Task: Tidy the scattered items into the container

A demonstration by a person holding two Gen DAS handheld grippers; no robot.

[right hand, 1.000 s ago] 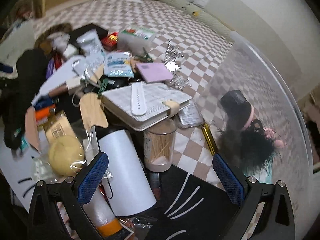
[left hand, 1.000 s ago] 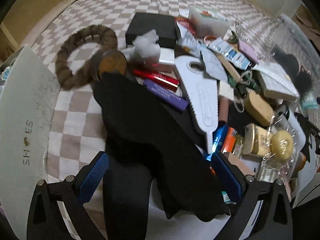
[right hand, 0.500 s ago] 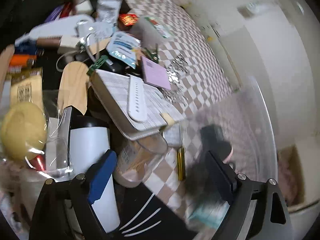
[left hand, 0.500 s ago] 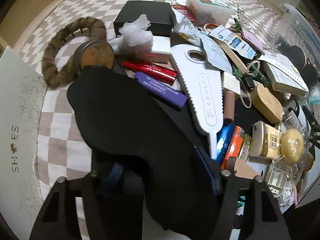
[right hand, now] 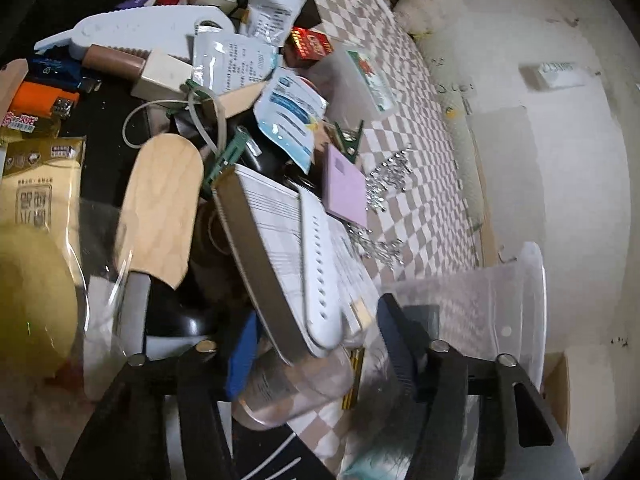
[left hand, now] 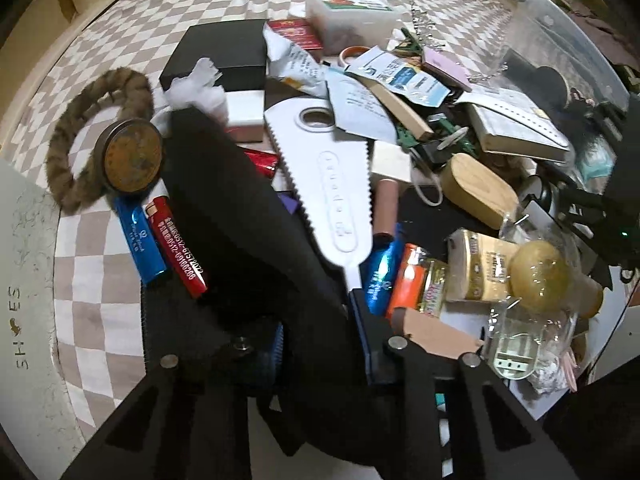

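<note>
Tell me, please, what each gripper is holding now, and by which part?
The left gripper is shut on the black insole, at its near end. The right gripper holds nothing; its jaws stand open around the notebook's near corner.

Black insole (left hand: 248,240) flat, dark, foam-like; lifted at angle over clutter, heel end pinched in left gripper (left hand: 320,344), toe end near round tin; scattered items (left hand: 400,140) heaped on checkered cloth; clear plastic container (right hand: 492,312) at pile's right edge, translucent, dark furry item inside.
</note>
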